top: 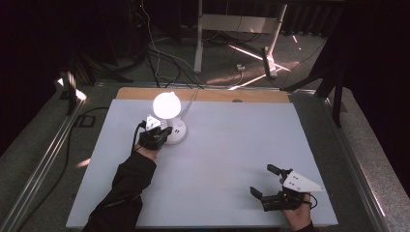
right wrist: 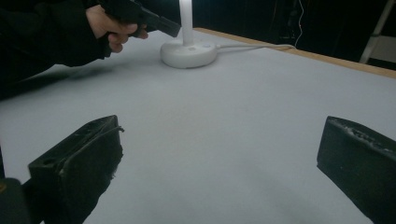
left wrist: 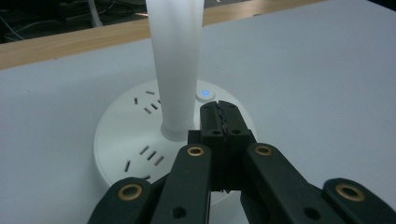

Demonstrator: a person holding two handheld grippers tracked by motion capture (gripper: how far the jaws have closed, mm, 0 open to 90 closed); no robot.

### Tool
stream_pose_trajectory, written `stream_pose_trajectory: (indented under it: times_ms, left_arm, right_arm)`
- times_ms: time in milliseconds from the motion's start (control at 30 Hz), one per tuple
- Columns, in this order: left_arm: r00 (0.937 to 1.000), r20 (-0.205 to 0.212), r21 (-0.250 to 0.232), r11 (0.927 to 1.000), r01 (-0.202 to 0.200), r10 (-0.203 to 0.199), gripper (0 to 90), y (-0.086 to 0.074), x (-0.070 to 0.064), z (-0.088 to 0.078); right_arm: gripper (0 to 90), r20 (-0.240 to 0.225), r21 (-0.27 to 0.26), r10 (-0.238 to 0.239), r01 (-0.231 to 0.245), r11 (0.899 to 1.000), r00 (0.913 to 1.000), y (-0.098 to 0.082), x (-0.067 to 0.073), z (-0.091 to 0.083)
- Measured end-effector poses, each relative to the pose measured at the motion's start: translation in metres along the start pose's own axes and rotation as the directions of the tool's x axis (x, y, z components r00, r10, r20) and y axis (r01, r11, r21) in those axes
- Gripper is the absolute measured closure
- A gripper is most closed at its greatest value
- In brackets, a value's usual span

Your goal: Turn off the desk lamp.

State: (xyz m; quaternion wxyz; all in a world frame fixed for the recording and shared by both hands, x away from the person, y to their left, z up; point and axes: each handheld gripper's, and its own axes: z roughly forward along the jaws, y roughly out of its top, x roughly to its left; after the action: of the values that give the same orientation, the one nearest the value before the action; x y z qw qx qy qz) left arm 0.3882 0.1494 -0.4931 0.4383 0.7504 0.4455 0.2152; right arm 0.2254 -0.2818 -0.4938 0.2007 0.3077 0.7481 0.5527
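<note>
One lamp (top: 170, 116) stands at the far left of the worktop (top: 232, 154), its white stem (left wrist: 175, 60) upright, so the long axis runs straight up from the round base (left wrist: 126, 140) to the glowing globe (top: 166, 103) on top. A white cord (right wrist: 252, 46) leaves the base toward the far edge.

My left gripper (top: 164, 133) reaches over the near side of that base. Its fingers (left wrist: 218, 119) are clenched flat against each other with nothing between them, and their tips sit just short of a small round button (left wrist: 204, 94) lit blue, right beside the stem's foot. I can't tell whether the tips touch the base.

The base carries groups of socket slots (left wrist: 150, 155); I count three groups from the left gripper view. I can read no brand or writing anywhere.

My right gripper (top: 265, 181) rests at the near right of the worktop, well apart from the lamp, its two fingers (right wrist: 79, 158) released and spread wide over bare surface, grasping nothing.
</note>
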Motion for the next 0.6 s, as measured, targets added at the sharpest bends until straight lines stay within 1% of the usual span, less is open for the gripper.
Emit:
stream_pose_trajectory:
  times_ms: [33, 233, 467, 600]
  left_arm:
    - [1.0000, 0.001, -0.004, 1.0000, -0.007, 0.007, 90.0, 0.0023, 0.0000, -0.0023]
    - [1.0000, 0.004, -0.007, 1.0000, -0.006, 0.006, 90.0, 0.0042, -0.0003, -0.0035]
    - [0.9999, 0.014, 0.001, 1.0000, -0.006, 0.006, 90.0, 0.0017, -0.0010, -0.0010]
    - [0.9999, 0.012, 0.007, 0.9999, -0.007, 0.007, 90.0, -0.0009, -0.0007, 0.0016]
  right_arm:
    - [0.0, -0.001, 0.000, 0.001, -0.001, 1.000, 1.0000, 0.0000, -0.0001, -0.0001]
    - [0.0, 0.002, -0.003, -0.003, 0.003, 1.000, 1.0000, 0.0004, 0.0000, -0.0005]
    - [0.0, -0.002, -0.002, 0.002, -0.002, 1.000, 1.0000, 0.0002, -0.0001, -0.0003]
    - [0.0, -0.002, -0.001, 0.001, -0.001, 1.000, 1.0000, 0.0003, 0.0002, -0.0001]
